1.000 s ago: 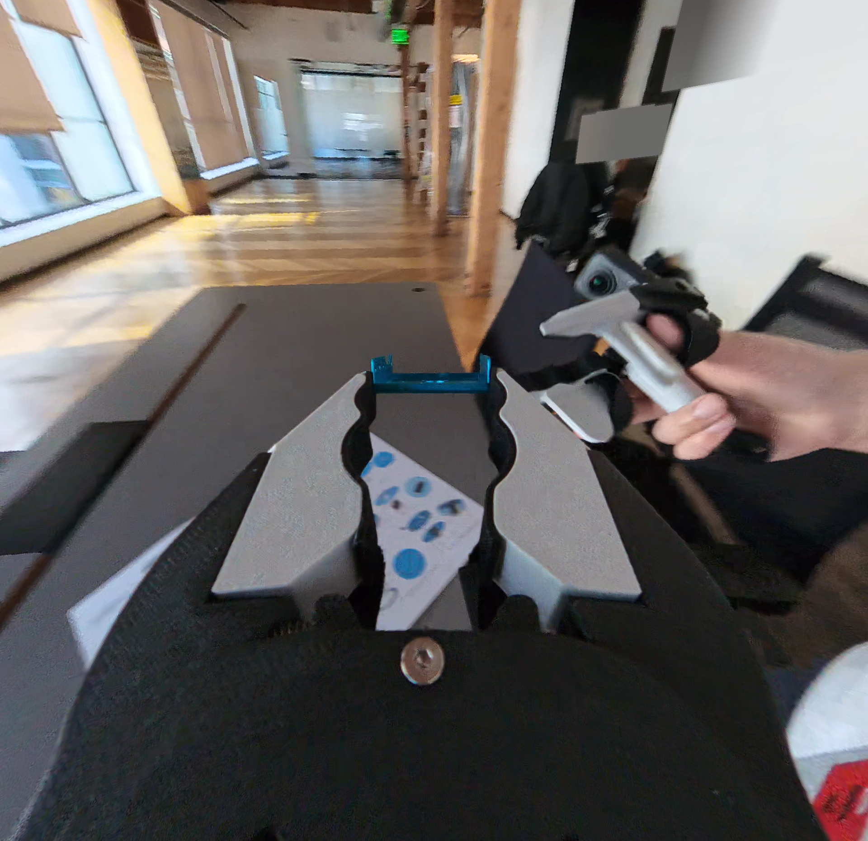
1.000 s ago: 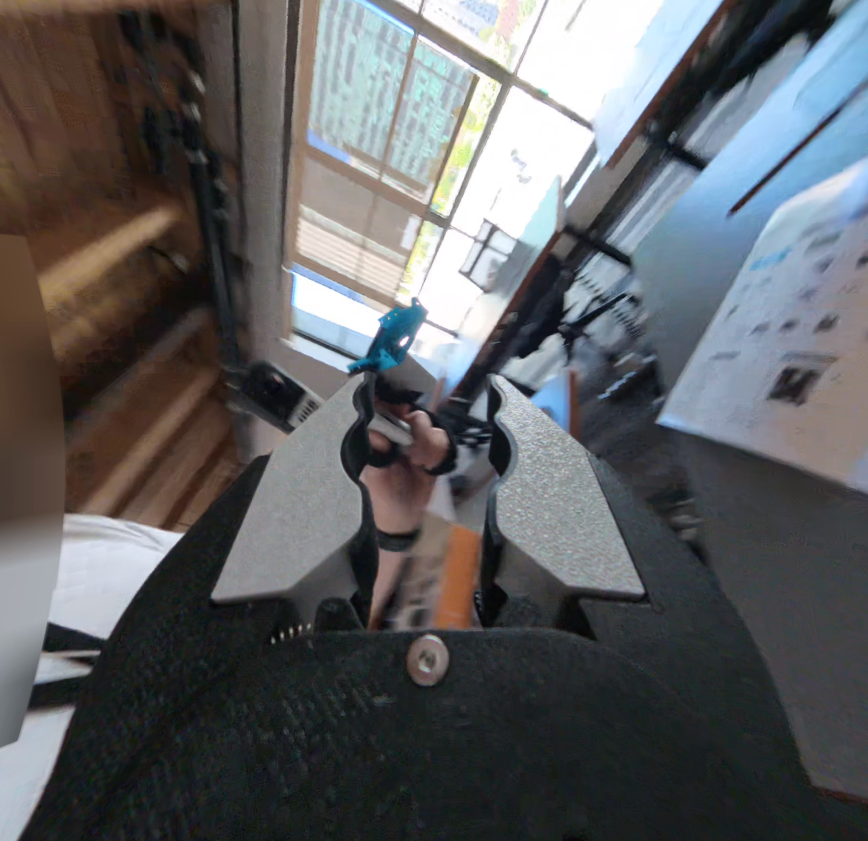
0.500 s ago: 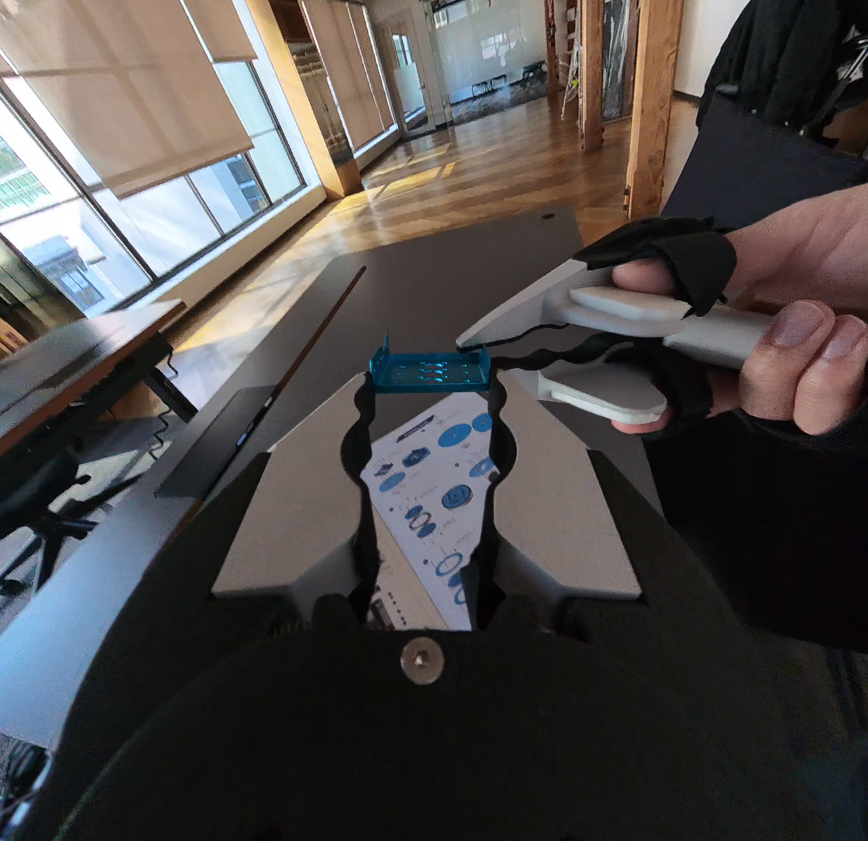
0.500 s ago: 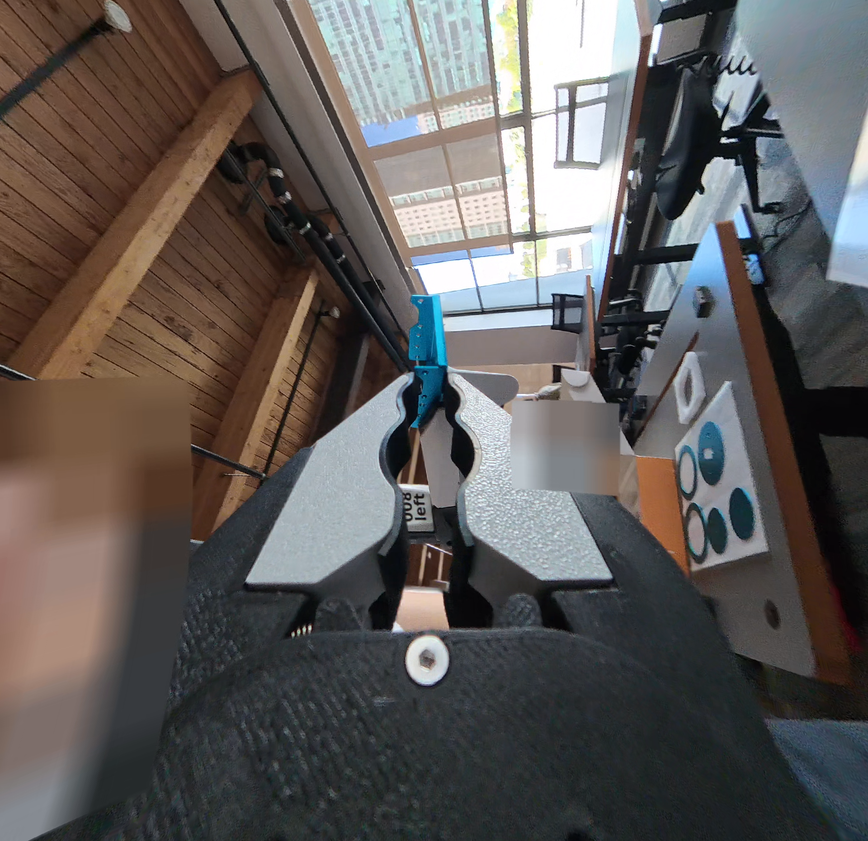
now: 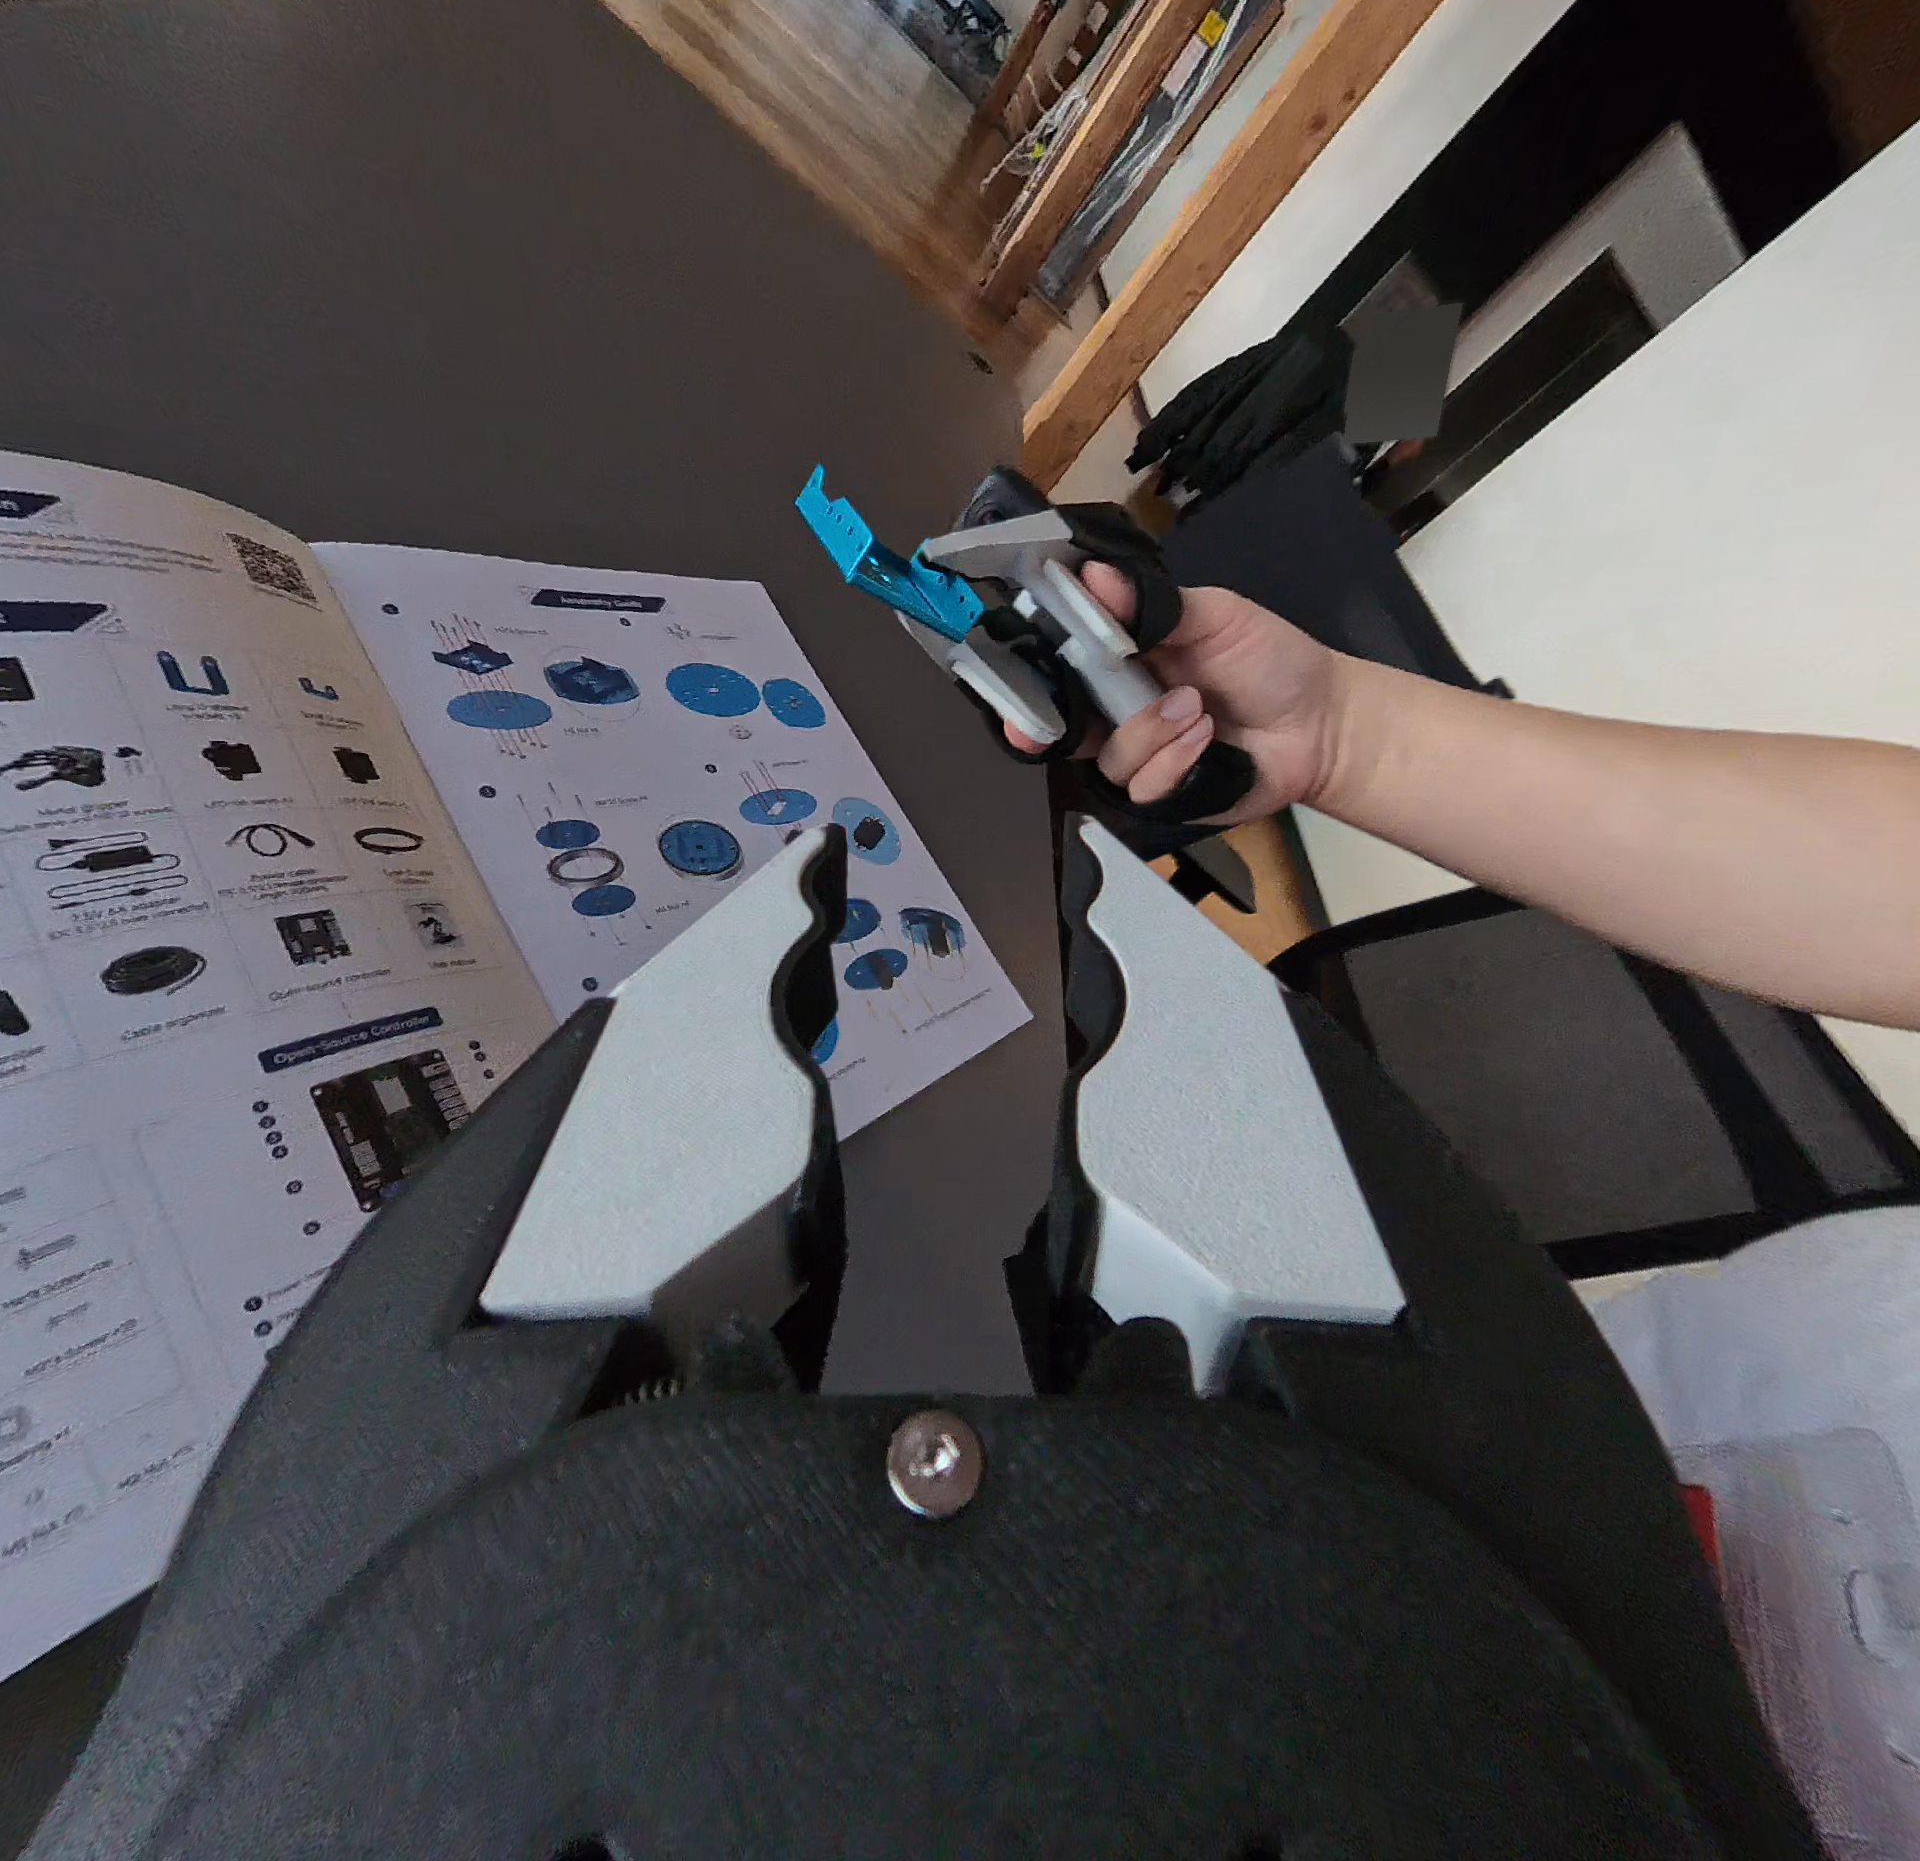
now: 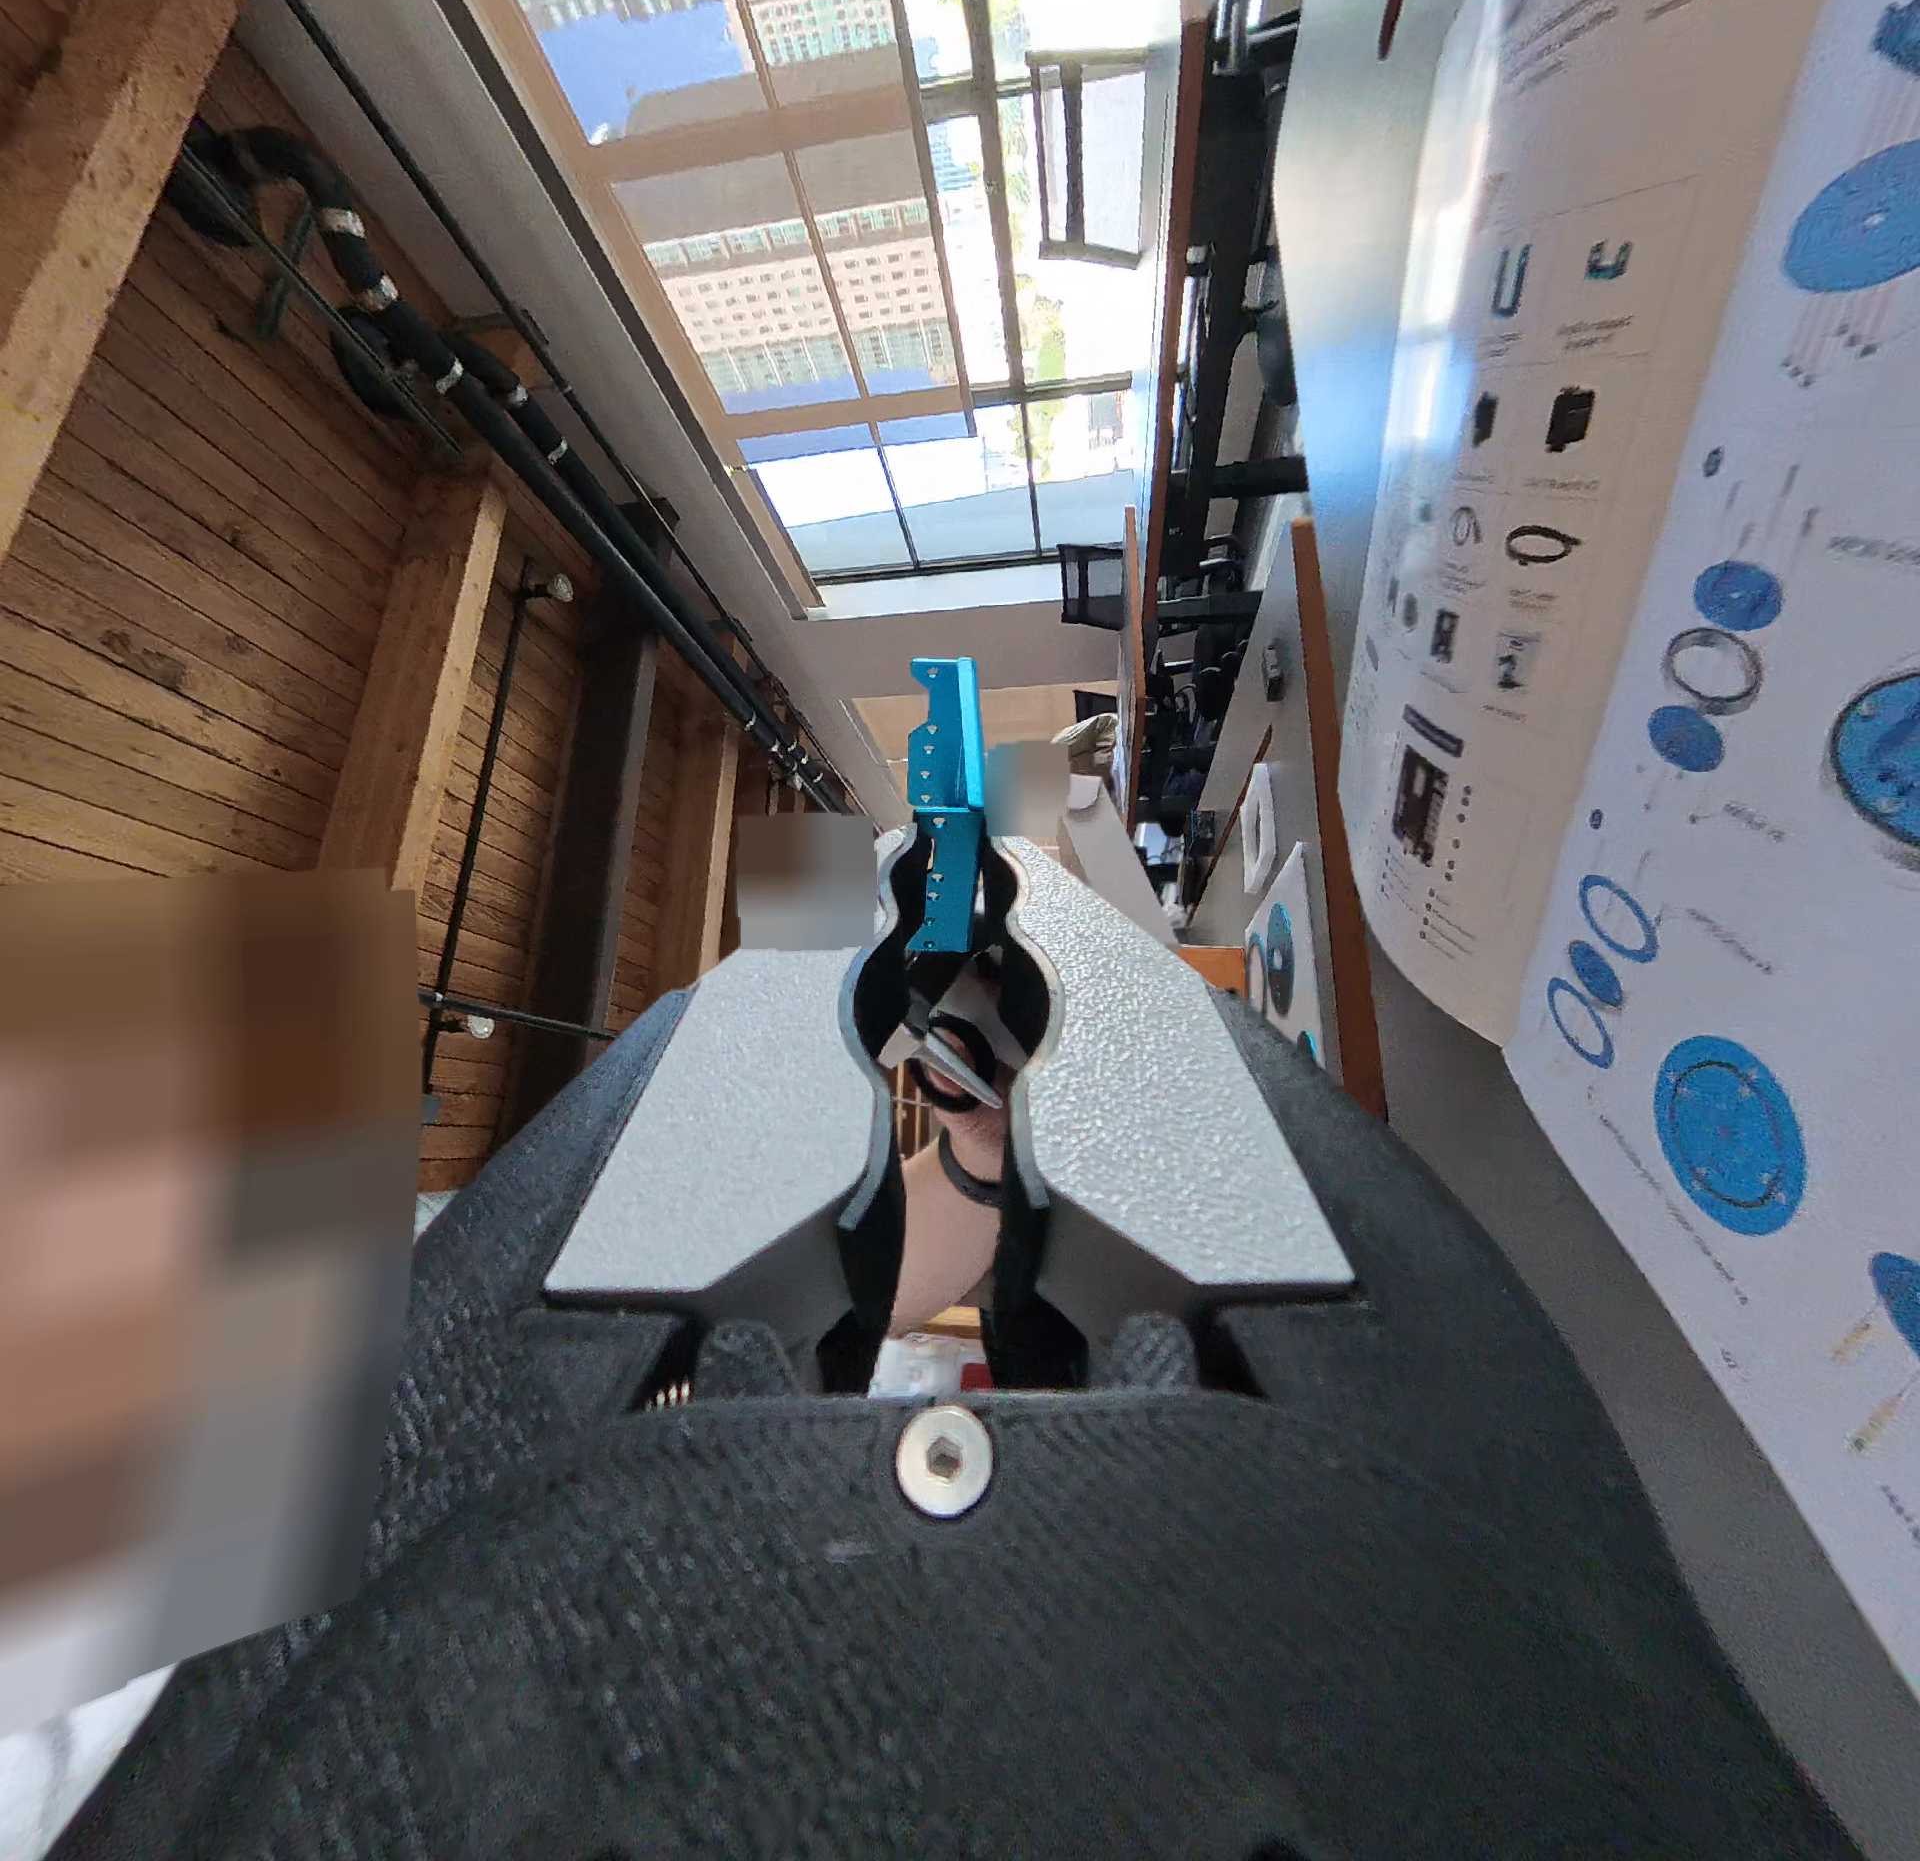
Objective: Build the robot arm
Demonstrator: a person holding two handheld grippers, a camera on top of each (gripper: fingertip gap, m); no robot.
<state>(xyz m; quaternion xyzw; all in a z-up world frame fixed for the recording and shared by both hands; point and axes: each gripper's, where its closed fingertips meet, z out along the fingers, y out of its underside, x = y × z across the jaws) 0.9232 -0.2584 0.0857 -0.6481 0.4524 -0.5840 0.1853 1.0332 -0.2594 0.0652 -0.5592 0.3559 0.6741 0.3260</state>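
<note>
Bracket (image 6: 943,803), blue, sits pinched by one end in the right gripper (image 6: 948,876), lifted clear of the table (image 5: 499,284) at about one o'clock from the left gripper (image 5: 948,855), whose jaws gape empty over the manual (image 5: 343,835).

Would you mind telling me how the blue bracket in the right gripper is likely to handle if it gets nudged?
The blue bracket looks like thin folded metal, so probably stiff and light. The right gripper pinches only one end, so a nudge could pivot it. Its smooth finish may slip.
</note>
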